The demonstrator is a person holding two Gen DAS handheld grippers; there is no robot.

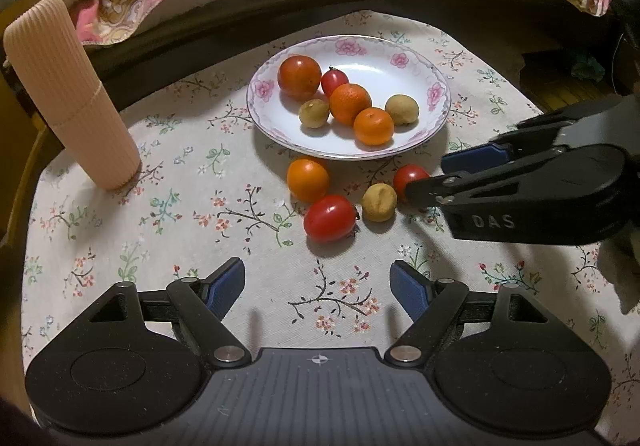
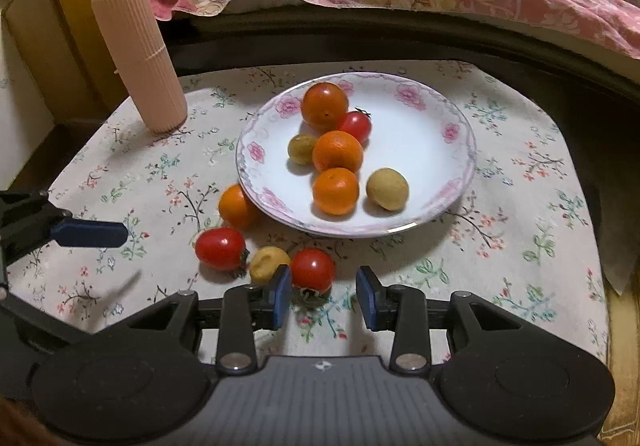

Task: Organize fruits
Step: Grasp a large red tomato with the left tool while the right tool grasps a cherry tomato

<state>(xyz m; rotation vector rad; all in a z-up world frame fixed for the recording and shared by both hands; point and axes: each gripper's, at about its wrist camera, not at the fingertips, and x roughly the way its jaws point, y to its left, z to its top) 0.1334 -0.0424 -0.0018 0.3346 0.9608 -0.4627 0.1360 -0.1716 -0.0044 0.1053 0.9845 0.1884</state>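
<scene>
Right wrist view: right gripper [image 2: 323, 293], jaws apart, straddles a red tomato [image 2: 313, 269] on the tablecloth [image 2: 520, 230].
Left wrist view: left gripper [image 1: 318, 286] spread wide, empty.
Plate [image 1: 434, 89]: six fruits.
Tablecloth: four fruits beside plate.
</scene>
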